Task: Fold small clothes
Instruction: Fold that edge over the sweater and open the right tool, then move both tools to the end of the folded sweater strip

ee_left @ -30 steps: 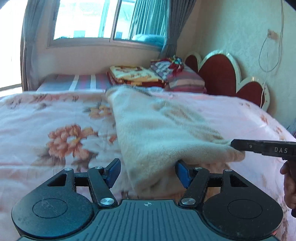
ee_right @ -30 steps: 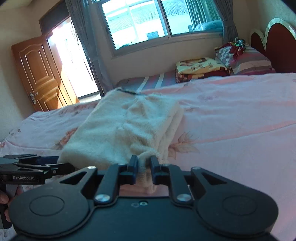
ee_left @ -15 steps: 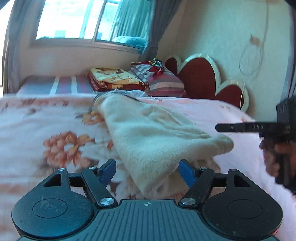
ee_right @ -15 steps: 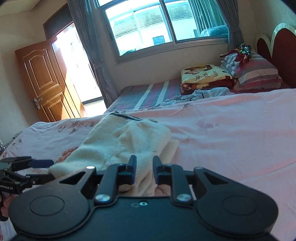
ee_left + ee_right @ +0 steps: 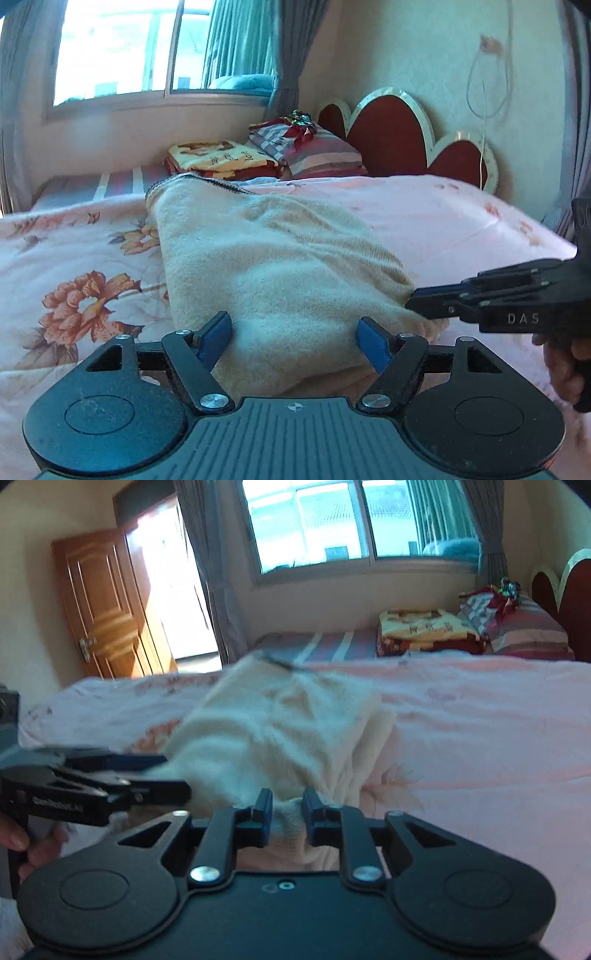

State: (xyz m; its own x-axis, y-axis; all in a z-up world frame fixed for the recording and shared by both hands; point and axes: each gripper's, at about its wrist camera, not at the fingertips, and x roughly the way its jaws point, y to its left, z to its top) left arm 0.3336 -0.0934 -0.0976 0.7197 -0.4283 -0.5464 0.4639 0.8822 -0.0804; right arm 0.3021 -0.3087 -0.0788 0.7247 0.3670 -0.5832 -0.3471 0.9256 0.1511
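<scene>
A cream fleece garment (image 5: 280,266) lies folded lengthwise on the pink floral bed; it also shows in the right wrist view (image 5: 280,734). My left gripper (image 5: 293,334) is open, its blue-padded fingers straddling the garment's near end, and it shows from the side in the right wrist view (image 5: 162,775). My right gripper (image 5: 287,814) has its jaws a narrow gap apart with the garment's near right corner bunched between them. It shows from the side in the left wrist view (image 5: 424,304), tips at the garment's right edge.
The pink floral bedspread (image 5: 74,295) covers the bed. Folded blankets (image 5: 218,160) and a striped pillow (image 5: 317,155) lie at the far end by a red headboard (image 5: 399,136). A window (image 5: 347,520) and a wooden door (image 5: 107,605) stand behind.
Both grippers dropped back down to the garment's near end after rising. My right gripper moved in to the garment's right corner, jaws still narrowly apart. My left gripper stays open.
</scene>
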